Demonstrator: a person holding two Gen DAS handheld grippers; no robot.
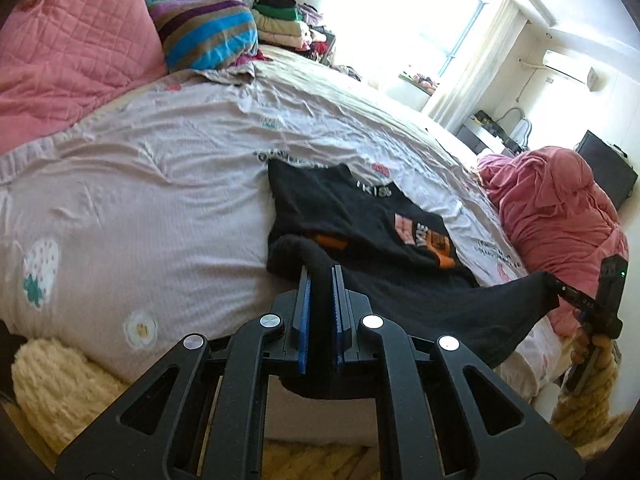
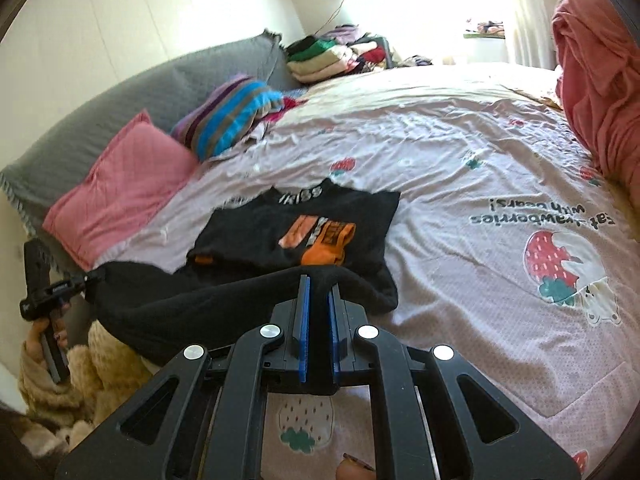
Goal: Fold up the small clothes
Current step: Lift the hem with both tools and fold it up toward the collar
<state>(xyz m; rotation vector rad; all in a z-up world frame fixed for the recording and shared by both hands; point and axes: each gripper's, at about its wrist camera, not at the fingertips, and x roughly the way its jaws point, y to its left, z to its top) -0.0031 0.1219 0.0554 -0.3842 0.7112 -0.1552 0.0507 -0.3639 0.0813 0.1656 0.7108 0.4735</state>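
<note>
A small black shirt (image 1: 360, 216) with an orange print lies on the pink bedsheet (image 1: 160, 200); its near hem is lifted off the bed. My left gripper (image 1: 320, 276) is shut on one bottom corner of the shirt, black cloth pinched between its blue pads. My right gripper (image 2: 318, 284) is shut on the other bottom corner of the black shirt (image 2: 288, 228), and the hem hangs stretched between the two. The right gripper (image 1: 560, 286) shows at the right edge of the left wrist view, and the left gripper (image 2: 86, 278) at the left edge of the right wrist view.
A pink quilted pillow (image 1: 68, 60) and a striped pillow (image 1: 208, 32) lie at the head of the bed. Folded clothes (image 1: 280, 20) are stacked at the far corner. A pink bundle (image 1: 556, 216) sits at the bed's edge. Fluffy cream sleeves (image 2: 80, 380) cover the person's arms.
</note>
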